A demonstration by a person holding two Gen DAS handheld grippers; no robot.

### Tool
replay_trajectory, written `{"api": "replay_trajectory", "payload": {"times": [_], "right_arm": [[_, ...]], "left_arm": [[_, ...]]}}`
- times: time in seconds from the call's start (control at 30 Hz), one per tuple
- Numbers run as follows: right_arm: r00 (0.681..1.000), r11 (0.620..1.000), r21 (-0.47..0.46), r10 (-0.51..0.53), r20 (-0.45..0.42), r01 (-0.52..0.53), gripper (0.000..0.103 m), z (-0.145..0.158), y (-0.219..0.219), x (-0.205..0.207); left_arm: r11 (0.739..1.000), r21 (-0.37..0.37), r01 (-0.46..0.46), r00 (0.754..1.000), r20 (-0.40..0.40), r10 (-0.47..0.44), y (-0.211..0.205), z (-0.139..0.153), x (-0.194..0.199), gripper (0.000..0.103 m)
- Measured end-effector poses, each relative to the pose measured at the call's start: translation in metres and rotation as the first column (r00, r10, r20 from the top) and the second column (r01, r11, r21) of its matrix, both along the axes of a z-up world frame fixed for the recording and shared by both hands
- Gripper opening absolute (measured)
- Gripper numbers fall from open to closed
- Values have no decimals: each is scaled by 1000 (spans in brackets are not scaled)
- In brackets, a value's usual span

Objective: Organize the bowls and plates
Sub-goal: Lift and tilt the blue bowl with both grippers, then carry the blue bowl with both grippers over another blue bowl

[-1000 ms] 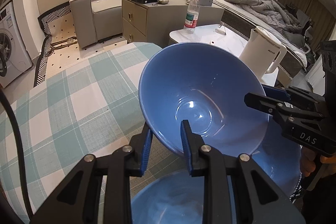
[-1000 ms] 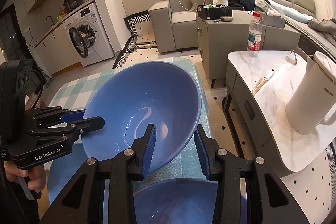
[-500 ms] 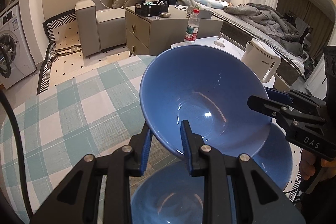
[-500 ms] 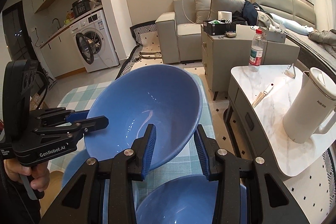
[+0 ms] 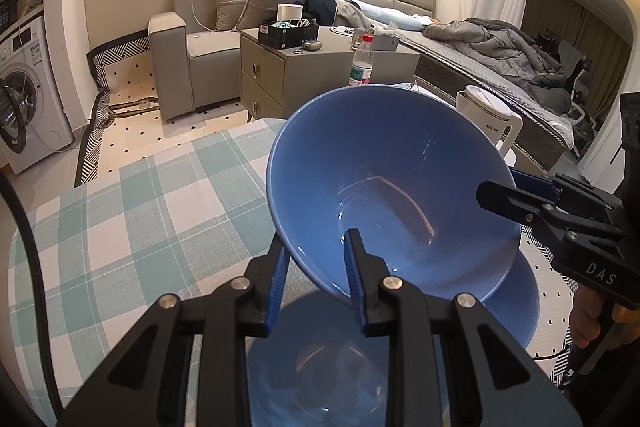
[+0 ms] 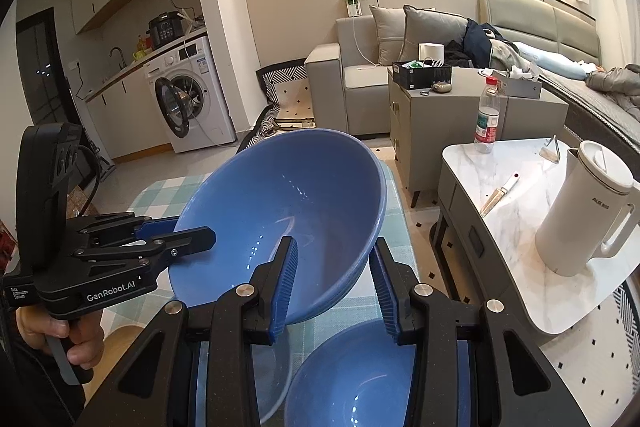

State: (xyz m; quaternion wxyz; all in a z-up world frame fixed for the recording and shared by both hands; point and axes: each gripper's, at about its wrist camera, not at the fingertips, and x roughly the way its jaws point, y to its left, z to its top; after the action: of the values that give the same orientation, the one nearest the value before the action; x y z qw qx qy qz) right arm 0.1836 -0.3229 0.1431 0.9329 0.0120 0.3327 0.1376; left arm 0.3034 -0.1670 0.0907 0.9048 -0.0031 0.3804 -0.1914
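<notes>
A person is carrying a large blue bowl [image 5: 392, 187] between two handheld tools, tilted with its open side toward the cameras, above the checked-cloth counter [image 5: 120, 211]. The left tool [image 5: 316, 267] is clenched on the near rim, one blue pad inside the bowl and one outside; the right tool [image 6: 334, 283] is likewise clamped on the rim from the opposite side, and a hand [image 6: 60, 343] is gripping the left tool's handle in the right wrist view. Below the raised bowl, more blue dishes are resting on the counter: a second blue bowl [image 6: 360, 375] directly beneath the right tool, another blue dish [image 5: 320, 367] under the left tool, and a further blue piece [image 5: 524, 303] just behind. The step in hand appears to be the transfer of the lifted bowl, most likely toward nesting it with the others. The next move is calling for both tools to level the bowl together, center it over the chosen stack and lower it evenly before either grip is loosened, since a one-sided release could let the tilted bowl slip or strike the dishes below. A white kettle [image 6: 580, 219] and a plastic bottle [image 6: 486, 123] are standing on the marble side table [image 6: 520, 211], well apart.
</notes>
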Motion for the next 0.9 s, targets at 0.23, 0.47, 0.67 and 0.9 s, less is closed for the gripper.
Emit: {"api": "replay_trajectory", "payload": {"times": [0.23,0.47,0.67,0.9], "right_arm": [[1000,1000,12,4,25,-5,39,7,2,-18],[999,1000,22,13,42,-14,39,8,8,-37],[999,999,27,18,51,-19,39,7,11,-50],[997,999,27,22,73,-24,39,7,18,-69]], "left_arm": [[1000,-11,-5,1000,10,6,3,4,-15,25],[1000,-19,-15,1000,26,15,10,8,-29,25],[999,-26,-21,999,36,22,16,9,-42,25],[999,-28,-28,998,48,29,21,9,-56,25]]}}
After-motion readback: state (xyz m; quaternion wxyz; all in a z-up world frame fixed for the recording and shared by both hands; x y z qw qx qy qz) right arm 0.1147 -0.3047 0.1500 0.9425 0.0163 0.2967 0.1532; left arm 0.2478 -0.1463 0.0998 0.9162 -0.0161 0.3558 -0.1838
